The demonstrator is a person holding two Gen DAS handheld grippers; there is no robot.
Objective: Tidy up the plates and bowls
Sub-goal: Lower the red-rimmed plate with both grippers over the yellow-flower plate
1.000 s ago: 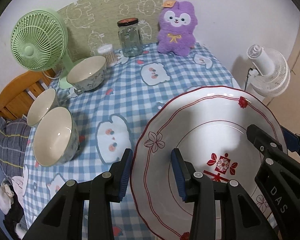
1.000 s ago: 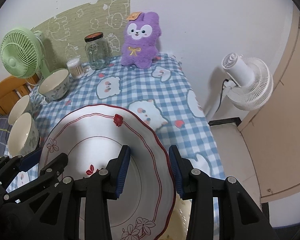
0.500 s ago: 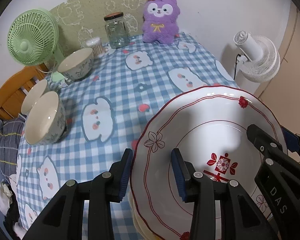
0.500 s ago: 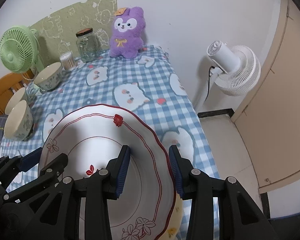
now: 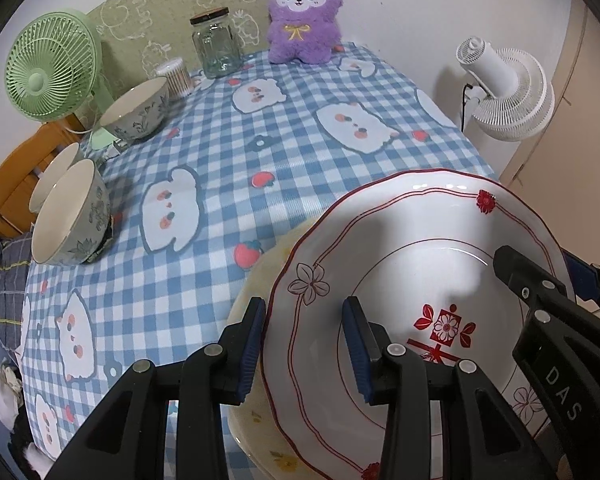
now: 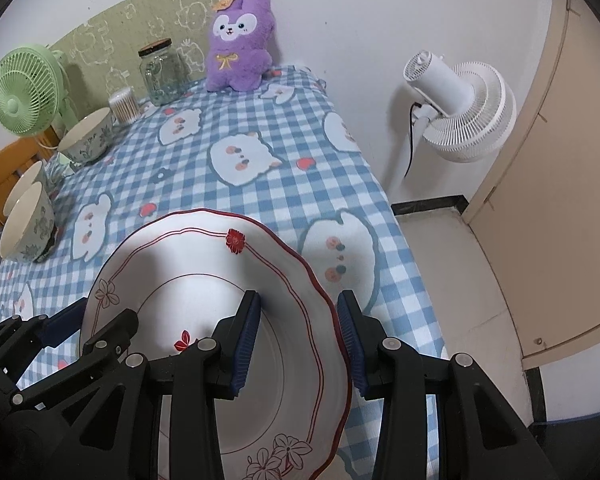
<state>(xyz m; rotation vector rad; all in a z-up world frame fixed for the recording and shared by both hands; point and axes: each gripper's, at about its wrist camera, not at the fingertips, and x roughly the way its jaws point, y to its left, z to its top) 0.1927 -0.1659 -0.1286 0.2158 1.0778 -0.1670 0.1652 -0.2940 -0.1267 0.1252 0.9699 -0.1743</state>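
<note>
The left gripper grips the left rim of a white plate with red trim; its jaws are partly closed, one blue pad under the rim and one on the plate's upper face. The right gripper clamps the opposite rim the same way, jaws partly closed, one pad inside the plate and one outside its scalloped edge. The plate is carried between the two tools, tilted, above the near edge of the table.

Just below it, in the left wrist view, lies a cream plate with small yellow marks, showing past the white plate's left edge. Whether the two plates touch I cannot tell.

The table is covered with a blue checked cloth printed with white animals and strawberries. Farther off on its left side stand two bowls close together, the nearer bowl patterned outside, the second bowl right behind it. Beyond them a third bowl sits near the base of a green fan.

At the far edge against the wall are a small jar of cotton swabs, a glass jar and a purple plush toy. Off the table to the right stands a white fan on the floor.
</note>
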